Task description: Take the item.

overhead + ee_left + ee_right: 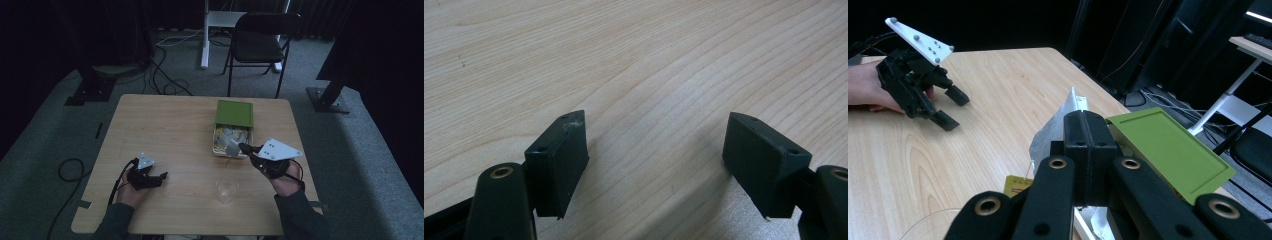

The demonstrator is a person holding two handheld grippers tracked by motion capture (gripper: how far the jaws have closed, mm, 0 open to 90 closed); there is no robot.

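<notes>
The right gripper is pinching a silvery packet, jaws closed on it, above the box at two o'clock. The thin foil could be slipping free and missing the glass nearby. The left gripper is resting wide at eight o'clock on the pale wooden counter. Beyond, a chair is standing at twelve o'clock on grey carpet.

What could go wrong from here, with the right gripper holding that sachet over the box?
1. The right gripper pinches the grey sachet at one edge only; it could slip or tear.
2. Its yellow tag dangles and may snag the box rim.
3. The clear glass stands near the right hand; a careless swing could topple it.
</notes>
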